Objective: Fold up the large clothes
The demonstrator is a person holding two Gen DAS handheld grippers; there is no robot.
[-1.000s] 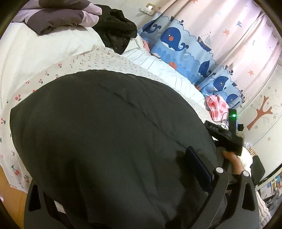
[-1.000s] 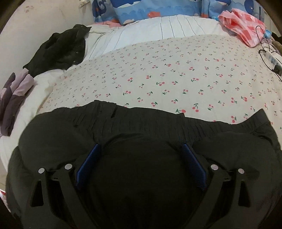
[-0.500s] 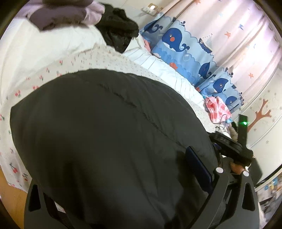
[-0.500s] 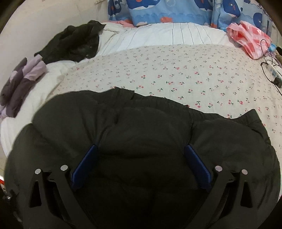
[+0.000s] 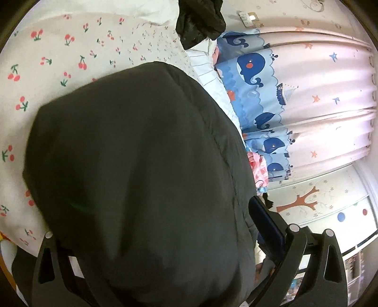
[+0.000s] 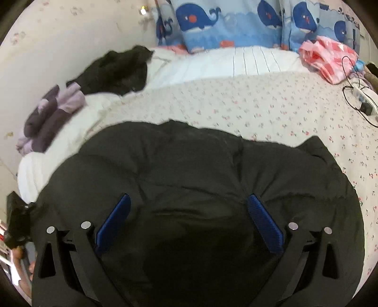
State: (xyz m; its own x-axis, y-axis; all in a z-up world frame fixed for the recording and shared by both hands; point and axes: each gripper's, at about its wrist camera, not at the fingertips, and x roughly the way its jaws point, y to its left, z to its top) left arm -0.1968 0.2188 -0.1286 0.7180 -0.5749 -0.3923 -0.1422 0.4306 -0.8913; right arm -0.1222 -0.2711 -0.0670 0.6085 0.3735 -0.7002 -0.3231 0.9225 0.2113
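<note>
While the right gripper (image 6: 189, 219) stands with its jaws spread as wide as they go, I see both blue pads (image 6: 113, 222) clear of cloth on their inner faces, with the black padded garment (image 6: 200, 189) lying flat beneath and between them, not pinched. From the right wrist camera the garment fills the lower half of the view, spread on the cherry-print sheet (image 6: 271, 106), its far edge running from about nine o'clock to three o'clock.

On the left gripper (image 5: 165, 236) I can see only the right-hand blue pad (image 5: 267, 222); the garment (image 5: 141, 165) bulges over the middle and hides the other finger's pad, so I cannot tell whether these jaws are gripping or merely draped over.

A black bundle (image 6: 118, 70) lies at eleven o'clock in the right view, with a folded purple piece (image 6: 52, 113) at nine o'clock and a pink checked cloth (image 6: 328, 56) at two o'clock. The whale-print curtain (image 6: 224, 21) hangs at twelve.

Against the picture a second earlier, the right jaws have widened a little and drawn back, so that more of the garment and its whole far edge now show. The left view has rolled: the curtain (image 5: 295, 106) now sits at three o'clock, and the other hand and gripper seen earlier at four o'clock are gone.
</note>
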